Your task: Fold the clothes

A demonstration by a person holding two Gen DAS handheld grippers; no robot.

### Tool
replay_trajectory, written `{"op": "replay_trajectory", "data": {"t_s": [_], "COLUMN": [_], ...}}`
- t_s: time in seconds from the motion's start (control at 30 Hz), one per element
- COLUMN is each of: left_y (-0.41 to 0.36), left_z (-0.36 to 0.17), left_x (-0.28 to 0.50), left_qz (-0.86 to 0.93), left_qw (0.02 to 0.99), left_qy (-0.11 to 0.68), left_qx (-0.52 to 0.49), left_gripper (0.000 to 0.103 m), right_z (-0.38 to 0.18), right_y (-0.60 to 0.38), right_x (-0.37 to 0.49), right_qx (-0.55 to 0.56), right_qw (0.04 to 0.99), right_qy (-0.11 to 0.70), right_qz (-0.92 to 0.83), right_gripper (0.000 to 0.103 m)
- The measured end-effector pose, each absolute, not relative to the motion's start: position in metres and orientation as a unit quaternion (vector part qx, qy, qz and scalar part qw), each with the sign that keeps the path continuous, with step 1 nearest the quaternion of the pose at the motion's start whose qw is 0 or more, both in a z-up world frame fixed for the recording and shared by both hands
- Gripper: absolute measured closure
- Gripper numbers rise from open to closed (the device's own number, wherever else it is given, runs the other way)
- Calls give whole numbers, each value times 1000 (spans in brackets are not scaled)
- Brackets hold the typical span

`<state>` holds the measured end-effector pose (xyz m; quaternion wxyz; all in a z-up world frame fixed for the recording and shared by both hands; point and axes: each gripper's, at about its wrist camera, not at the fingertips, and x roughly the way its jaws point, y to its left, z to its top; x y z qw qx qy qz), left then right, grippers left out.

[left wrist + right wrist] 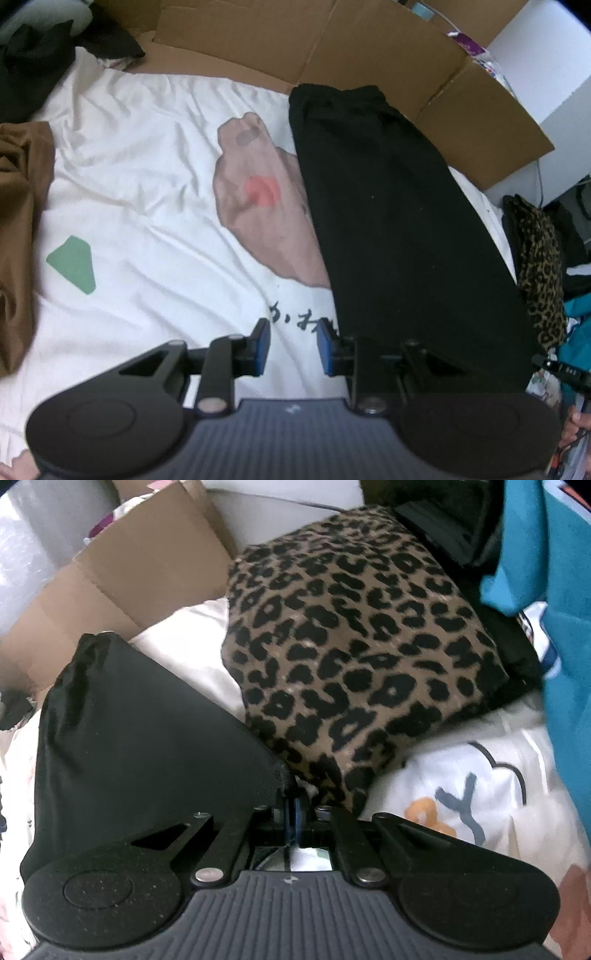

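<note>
A black garment (399, 221) lies folded lengthwise on the white printed sheet (147, 192). My left gripper (293, 347) hovers open just left of its near edge, with nothing between the blue pads (263, 345). In the right wrist view the same black garment (147, 731) stretches away to the left. My right gripper (291, 805) is shut on its near right corner, with the cloth bunched at the fingertips.
A leopard-print garment (351, 646) lies just right of the black one, with teal cloth (546, 554) beyond. A brown garment (18, 221) and dark clothes (44, 62) sit at the left. Cardboard flaps (369, 48) stand along the far side.
</note>
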<state>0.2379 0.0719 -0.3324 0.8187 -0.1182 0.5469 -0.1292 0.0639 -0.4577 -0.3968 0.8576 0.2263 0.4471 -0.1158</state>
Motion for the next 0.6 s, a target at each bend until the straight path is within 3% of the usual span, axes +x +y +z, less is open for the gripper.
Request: {"op": "replay_trajectory", "data": {"t_s": [0.13,0.27,0.6], "left_y": [69,65,62], "left_z": [-335,-336,-332], "left_x": [235,232,224], "left_qz": [-132,-140,-146], "left_qw": [816,815,818], "left_qy": [551,552,549], "left_qx": [-111,-102,-92], "left_gripper": [74,71,58], "right_z": [-393,-389,-381], "right_y": [-456,-454,-431], "right_x": [57,50,26], "right_qx": [239,252,287], "right_qw": [852,846,832], "right_qy": [450,452,468], "right_qz": [-122,-127,-79], "right_gripper": [100,82,82]}}
